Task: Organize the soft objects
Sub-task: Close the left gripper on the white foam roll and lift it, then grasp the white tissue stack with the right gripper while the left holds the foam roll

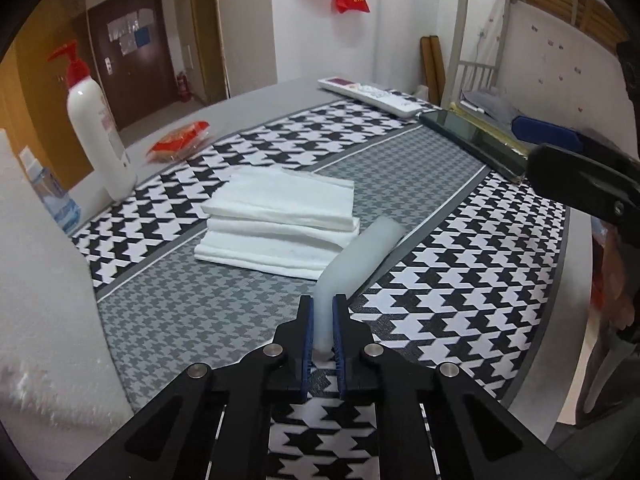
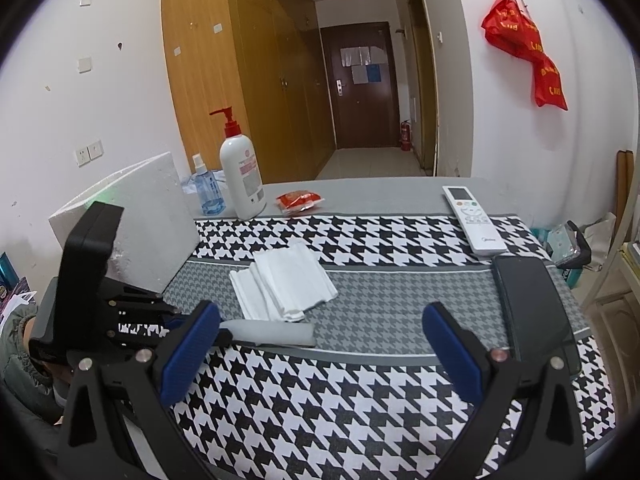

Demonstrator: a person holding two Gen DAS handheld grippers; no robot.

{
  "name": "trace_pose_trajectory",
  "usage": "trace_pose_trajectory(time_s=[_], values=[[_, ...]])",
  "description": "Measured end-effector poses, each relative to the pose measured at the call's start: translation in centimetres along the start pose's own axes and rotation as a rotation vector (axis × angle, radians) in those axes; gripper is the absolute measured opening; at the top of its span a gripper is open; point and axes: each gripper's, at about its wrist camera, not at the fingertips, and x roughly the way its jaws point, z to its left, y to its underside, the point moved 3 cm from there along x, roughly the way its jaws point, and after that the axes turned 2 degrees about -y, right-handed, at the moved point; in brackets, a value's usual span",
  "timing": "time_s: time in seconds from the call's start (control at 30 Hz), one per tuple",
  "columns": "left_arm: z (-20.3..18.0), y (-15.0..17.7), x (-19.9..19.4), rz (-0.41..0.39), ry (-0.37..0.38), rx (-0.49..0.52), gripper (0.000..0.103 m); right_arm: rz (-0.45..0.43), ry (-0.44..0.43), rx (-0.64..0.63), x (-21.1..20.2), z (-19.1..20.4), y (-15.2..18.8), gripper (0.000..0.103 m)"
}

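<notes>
A stack of folded white cloths (image 1: 280, 222) lies on the houndstooth mat (image 1: 460, 320) in the middle of the table; it also shows in the right wrist view (image 2: 286, 284). My left gripper (image 1: 323, 314) is shut on a folded white cloth (image 1: 356, 260), held just above the mat at the stack's near right corner. In the right wrist view this held cloth (image 2: 276, 332) sticks out to the right of the left gripper (image 2: 218, 332). My right gripper (image 2: 320, 344) is open and empty above the mat's near part.
A white pump bottle (image 2: 242, 176), a blue spray bottle (image 2: 208, 190), a red packet (image 2: 300, 200) and a white foam box (image 2: 152, 216) stand at the back left. A white remote (image 2: 474, 220) and a black phone (image 2: 534, 308) lie at the right.
</notes>
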Motion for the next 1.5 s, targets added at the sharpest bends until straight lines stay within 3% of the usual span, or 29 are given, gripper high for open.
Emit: trace_pose_trajectory(time_s=[0.23, 0.73, 1.2, 1.33, 1.5], values=[[0.0, 0.8, -3.9, -0.081, 0.007, -0.022, 0.010, -0.008, -0.018, -0.010, -0.3, 0.4, -0.2, 0.103], [5.1, 1.4, -7.3, -0.207, -0.204, -0.223, 0.010, 0.048, -0.059, -0.091, 2.9, 3.2, -1.0, 0.103], [5.8, 1.9, -7.0, -0.217, -0.304, -0.295, 0.011, 0.178, -0.118, -0.174, 7.6, 5.1, -1.6, 0.102], [6.0, 1.9, -6.6, -0.207, -0.314, -0.316, 0.011, 0.200, -0.093, -0.198, 9.0, 5.3, -1.4, 0.102], [6.3, 2.0, -6.1, -0.199, -0.311, -0.335, 0.011, 0.248, -0.118, -0.193, 10.5, 5.5, -1.0, 0.088]])
